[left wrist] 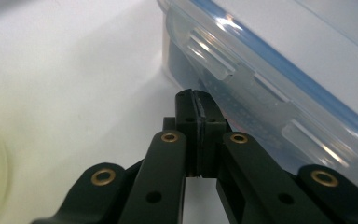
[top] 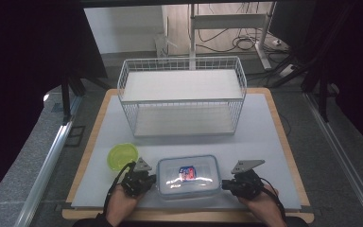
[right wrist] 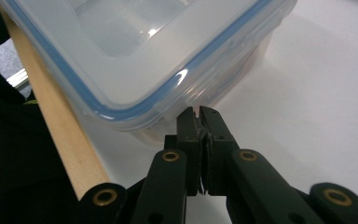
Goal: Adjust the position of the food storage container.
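Clear plastic container (top: 188,176): rectangular, rounded corners, translucent walls, lid on with a blue seal band around the rim. Lid flaps along the sides lie folded down. Lies flat and upright on the white tabletop (top: 264,137), long side running left–right, near the front edge, just right of a green bowl (top: 122,156). Through the lid a small item with red and blue print is visible inside, right of centre; its identity cannot be told. Lid surface shows glare.
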Demonstrator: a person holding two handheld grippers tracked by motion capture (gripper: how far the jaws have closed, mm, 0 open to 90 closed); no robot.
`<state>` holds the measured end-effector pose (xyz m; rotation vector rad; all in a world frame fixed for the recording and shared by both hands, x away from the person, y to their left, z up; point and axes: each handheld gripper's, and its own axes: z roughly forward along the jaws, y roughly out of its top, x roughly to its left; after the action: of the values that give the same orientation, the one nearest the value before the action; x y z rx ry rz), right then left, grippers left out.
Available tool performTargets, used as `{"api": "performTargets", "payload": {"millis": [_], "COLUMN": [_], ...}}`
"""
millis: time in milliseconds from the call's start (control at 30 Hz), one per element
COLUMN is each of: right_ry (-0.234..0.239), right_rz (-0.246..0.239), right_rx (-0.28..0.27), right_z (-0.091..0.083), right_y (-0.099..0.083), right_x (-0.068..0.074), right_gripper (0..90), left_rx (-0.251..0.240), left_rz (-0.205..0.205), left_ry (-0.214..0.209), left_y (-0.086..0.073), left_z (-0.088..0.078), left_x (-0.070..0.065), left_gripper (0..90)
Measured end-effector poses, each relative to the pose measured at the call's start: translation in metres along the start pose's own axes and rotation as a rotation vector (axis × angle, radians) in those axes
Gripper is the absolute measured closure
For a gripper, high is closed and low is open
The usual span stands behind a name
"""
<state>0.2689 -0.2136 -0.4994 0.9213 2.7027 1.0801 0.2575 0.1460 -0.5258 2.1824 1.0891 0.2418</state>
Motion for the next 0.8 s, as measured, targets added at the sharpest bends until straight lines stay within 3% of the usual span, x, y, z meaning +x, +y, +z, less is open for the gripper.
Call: {"api": "performTargets", "payload": {"millis": [300,533,700,800], "right_ry": [-0.042,-0.079,-0.105,-0.094], "right_rz": [0.019,0.016,0.022,0.028], "right_rx": [-0.004,-0.008,-0.018,-0.010], "right_z": [-0.001,0.004,0.006,0.007], "right_y": [0.000,0.007,0.010,0.009], "right_x": [-0.006,-0.013,-0.020,-0.023], "right_gripper": [88.1,88.7,89.2,88.6], "left_rx": [0.002,-0.012,0.008,0.018], "left_rz": [0.010,-0.008,0.018,0.024], "left_ry": [0.015,0.035,0.058,0.050], "left_y": [0.018,0.030,0.033,0.032], "left_z": [0.014,0.020,0.026,0.025], "left_x": [0.006,0.012,0.011,0.012], "left_gripper": [89.7,89.7,89.7,88.2]}}
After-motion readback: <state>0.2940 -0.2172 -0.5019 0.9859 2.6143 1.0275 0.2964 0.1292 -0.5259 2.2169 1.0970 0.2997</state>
